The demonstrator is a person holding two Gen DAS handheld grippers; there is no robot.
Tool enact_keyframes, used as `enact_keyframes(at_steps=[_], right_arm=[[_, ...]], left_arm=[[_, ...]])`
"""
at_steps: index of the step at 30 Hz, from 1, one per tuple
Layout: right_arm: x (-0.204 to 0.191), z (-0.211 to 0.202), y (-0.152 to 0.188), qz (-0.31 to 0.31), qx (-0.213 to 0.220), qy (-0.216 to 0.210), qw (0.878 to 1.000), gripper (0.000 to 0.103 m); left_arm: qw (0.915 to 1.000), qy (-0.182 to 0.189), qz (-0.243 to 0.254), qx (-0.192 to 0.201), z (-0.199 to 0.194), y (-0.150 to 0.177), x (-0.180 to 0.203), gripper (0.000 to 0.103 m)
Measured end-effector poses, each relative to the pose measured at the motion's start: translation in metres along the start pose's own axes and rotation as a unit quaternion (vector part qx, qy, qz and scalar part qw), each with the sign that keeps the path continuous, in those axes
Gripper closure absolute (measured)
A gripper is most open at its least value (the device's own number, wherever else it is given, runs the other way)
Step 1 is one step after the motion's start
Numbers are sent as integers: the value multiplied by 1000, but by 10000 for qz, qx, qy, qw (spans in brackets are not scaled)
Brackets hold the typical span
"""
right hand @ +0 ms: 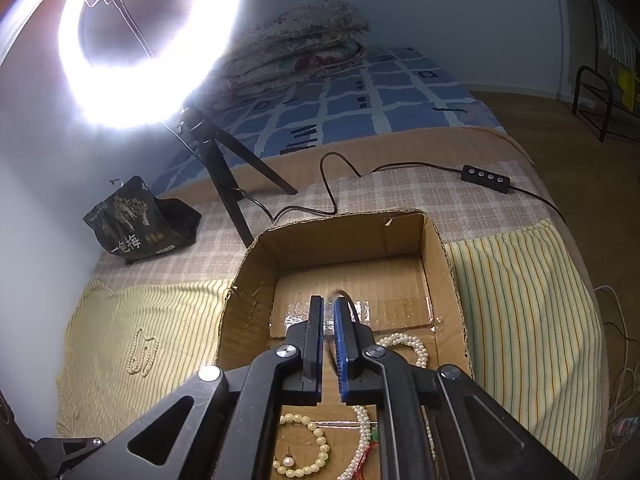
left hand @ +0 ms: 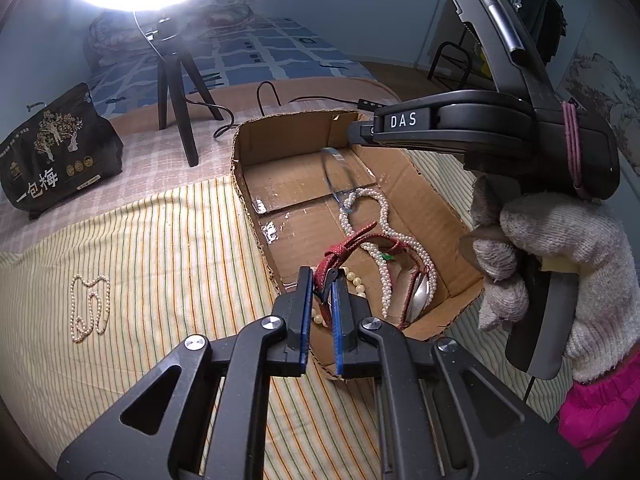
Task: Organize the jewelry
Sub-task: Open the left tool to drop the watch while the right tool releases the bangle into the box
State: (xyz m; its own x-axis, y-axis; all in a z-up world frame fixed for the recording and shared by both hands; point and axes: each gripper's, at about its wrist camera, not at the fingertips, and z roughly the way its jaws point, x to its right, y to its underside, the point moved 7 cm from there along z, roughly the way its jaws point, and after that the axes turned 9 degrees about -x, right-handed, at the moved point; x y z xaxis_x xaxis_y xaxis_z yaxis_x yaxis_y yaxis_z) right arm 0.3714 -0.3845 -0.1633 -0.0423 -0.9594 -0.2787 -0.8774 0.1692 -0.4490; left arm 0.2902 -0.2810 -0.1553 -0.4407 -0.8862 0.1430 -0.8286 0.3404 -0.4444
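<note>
My left gripper [left hand: 322,276] is shut on the strap of a red watch [left hand: 348,246]. The watch's silver case rests low in the near corner of an open cardboard box [left hand: 246,196]. A long white pearl rope [left hand: 384,216] lies coiled under the watch. My right gripper [right hand: 328,302], held in a gloved hand [left hand: 560,264], hangs over the middle of the box [right hand: 248,300] with its jaws together on a thin pale strand [left hand: 332,176] that dangles, blurred, toward the pearls. A cream bead bracelet [right hand: 308,452] and a small pearl earring [right hand: 287,461] lie on the box floor.
A loose pearl necklace [left hand: 90,308] lies on the striped yellow cloth [left hand: 168,264] left of the box. Behind stand a ring light on a black tripod [left hand: 176,92] and a black snack bag [left hand: 56,152]. A cable with a switch [right hand: 486,178] runs past the box.
</note>
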Motion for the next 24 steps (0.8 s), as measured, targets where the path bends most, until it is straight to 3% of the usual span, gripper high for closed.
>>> enact_keyframes(at_steps=[2,4,6,8,10,14,16,24], right_arm=[[-1,-1,0,-14,9,15,10000,89],[-1,-1,0,-27,26,51,10000,74],[0,-2,1,-26,40,130,9999,72],[2,-2,1,19,30,163,9999,62],[4,-4,1,48,77,215,9997,40],[5,-11,0,53,166,358,9992,29],[4,-14,0,60,205,400,9990,22],[-9,-21,-1,-66,270,606,9978,16]], left_arm=[[10000,0,21,5,0,0,0,97],[10000,3,49,-10,0,1,1,94],[10000,44,77,-22,0,2,2,85],[9999,41,122,14,-3,3,5,81],[9998,37,169,38,-6,3,6,80],[9997,21,206,124,-14,4,5,67],[9997,13,212,150,-17,5,4,67],[9994,-37,223,252,-34,10,-6,67]])
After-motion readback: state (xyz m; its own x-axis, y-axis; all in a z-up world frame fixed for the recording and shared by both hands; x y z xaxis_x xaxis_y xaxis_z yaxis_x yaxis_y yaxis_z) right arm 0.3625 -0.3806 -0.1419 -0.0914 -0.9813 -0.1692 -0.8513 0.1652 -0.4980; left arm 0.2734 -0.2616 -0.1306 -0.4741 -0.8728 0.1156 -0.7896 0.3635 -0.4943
